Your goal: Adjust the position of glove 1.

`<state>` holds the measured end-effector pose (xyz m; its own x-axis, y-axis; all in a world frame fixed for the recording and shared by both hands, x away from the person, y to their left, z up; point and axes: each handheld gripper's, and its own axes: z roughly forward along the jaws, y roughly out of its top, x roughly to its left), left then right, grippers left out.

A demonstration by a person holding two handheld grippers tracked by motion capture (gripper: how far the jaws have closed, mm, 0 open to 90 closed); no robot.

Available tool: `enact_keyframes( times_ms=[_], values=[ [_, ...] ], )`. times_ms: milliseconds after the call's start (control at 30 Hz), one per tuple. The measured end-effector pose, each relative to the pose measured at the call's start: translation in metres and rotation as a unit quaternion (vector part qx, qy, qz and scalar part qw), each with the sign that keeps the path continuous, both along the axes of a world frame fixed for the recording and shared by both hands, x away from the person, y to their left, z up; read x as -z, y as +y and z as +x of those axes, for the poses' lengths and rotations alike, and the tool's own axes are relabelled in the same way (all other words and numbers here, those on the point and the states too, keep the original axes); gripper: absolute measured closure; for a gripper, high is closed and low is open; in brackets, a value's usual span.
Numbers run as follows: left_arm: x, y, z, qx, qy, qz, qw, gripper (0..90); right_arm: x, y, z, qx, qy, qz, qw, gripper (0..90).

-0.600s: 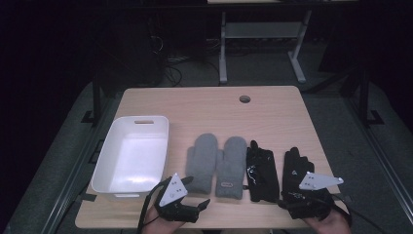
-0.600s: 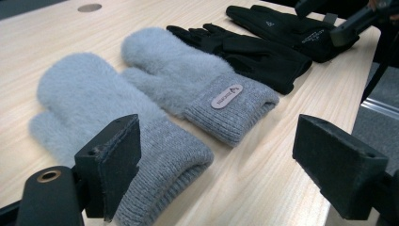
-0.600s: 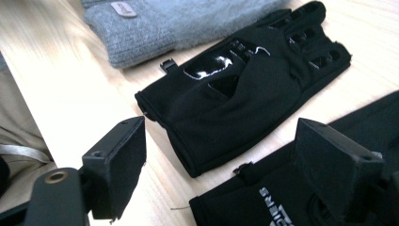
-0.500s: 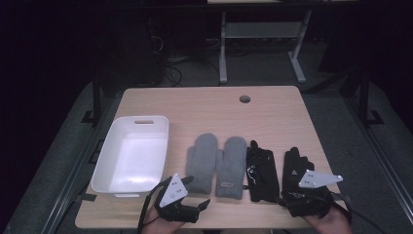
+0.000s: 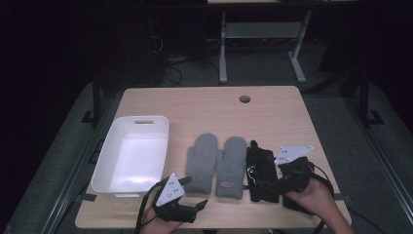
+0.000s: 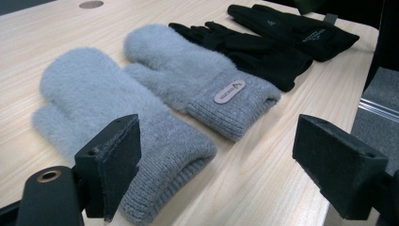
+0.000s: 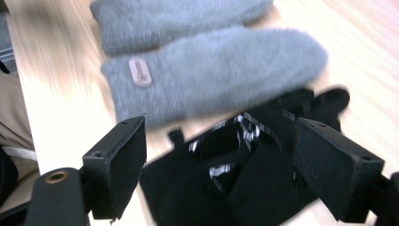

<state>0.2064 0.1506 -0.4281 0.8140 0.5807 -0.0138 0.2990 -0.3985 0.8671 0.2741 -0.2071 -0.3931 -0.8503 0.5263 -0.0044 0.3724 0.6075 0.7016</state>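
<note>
2 black gloves (image 5: 265, 170) lay at the right of the table (image 5: 204, 105), just beside 2 grey mittens (image 5: 216, 163). The right gripper (image 7: 219, 174) hung wide open over 1 black glove, not pinching it. The left gripper (image 6: 216, 169) was wide open too, near the mittens. A white bin (image 5: 104, 168) sat at the left.

Looking down and forward over the bench (image 5: 204, 105) from above; riding low and close behind each pair of jaws, both sharing the grey mittens (image 6: 155, 94).
</note>
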Motion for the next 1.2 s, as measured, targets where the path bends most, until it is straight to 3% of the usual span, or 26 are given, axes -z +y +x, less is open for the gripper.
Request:
enact_keyframes(
  times_ms=[200,500,767,1000,1167,1200],
  values=[
    [0.002,-0.002,0.0,0.006,0.004,0.005,1.0,15.7,-0.012,0.028,0.02,-0.042,-0.002,-0.024,0.9988,18.1],
    [0.001,-0.003,-0.002,0.007,-0.003,0.0,1.0,15.7,-0.007,0.056,0.04,-0.079,0.008,-0.062,0.9949,21.0],
    [0.004,-0.004,0.001,0.01,0.002,0.004,0.9999,15.7,0.001,0.08,0.063,-0.114,0.017,-0.103,0.988,27.7],
    [0.002,-0.001,0.001,0.006,0.004,-0.002,1.0,15.7,0.023,0.101,0.087,-0.131,0.052,-0.135,0.9807,32.6],
    [0.002,-0.001,0.001,0.006,0.003,-0.001,1.0,15.7,0.034,0.11,0.094,-0.122,0.072,-0.161,0.9767,33.3],
    [0.002,-0.001,0.001,0.006,0.004,-0.003,1.0,15.7,0.04,0.113,0.095,-0.121,0.081,-0.177,0.9734,33.4]
  ],
)
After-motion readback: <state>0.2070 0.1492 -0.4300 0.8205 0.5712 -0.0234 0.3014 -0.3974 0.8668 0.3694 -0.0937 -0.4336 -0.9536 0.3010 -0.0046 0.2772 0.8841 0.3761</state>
